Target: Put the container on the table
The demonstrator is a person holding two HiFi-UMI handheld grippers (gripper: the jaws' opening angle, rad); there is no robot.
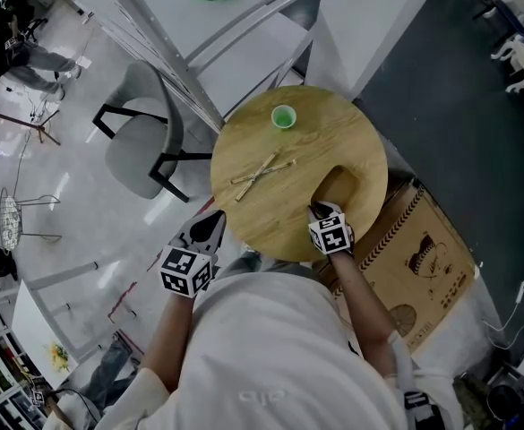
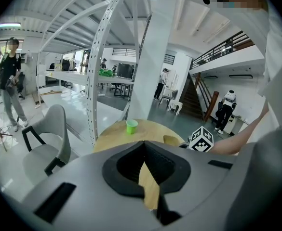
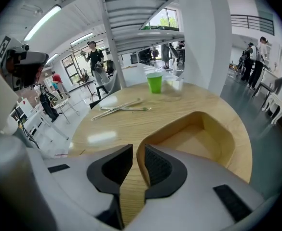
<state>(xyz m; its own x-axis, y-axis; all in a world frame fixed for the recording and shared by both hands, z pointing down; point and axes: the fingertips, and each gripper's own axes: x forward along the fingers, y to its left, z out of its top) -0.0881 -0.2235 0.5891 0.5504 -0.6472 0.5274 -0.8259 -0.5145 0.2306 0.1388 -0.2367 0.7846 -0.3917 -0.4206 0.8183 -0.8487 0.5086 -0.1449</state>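
The right tool (image 3: 135, 154) is clenched on the near wall of the container (image 3: 204, 137): the thin wooden rim runs down into the narrow gap between its two black pads. The container, a shallow wooden tray with rounded corners, sits on the round wooden bench (image 1: 270, 206), on its right side close to the person's edge. In the head view the right tool (image 1: 322, 210) reaches in over that edge to the container (image 1: 339, 184).

The left tool (image 2: 143, 147) has its jaws closed tip to tip with nothing between them. It hangs just off the bench's near-left edge (image 1: 210, 227).

Further out on the bench lie two crossed sticks (image 1: 262, 172), near its middle. A green cup (image 1: 283, 116) stands upright near the far edge. A grey chair (image 1: 141, 146) stands left of the bench, and a cardboard box (image 1: 427, 271) lies to its right.
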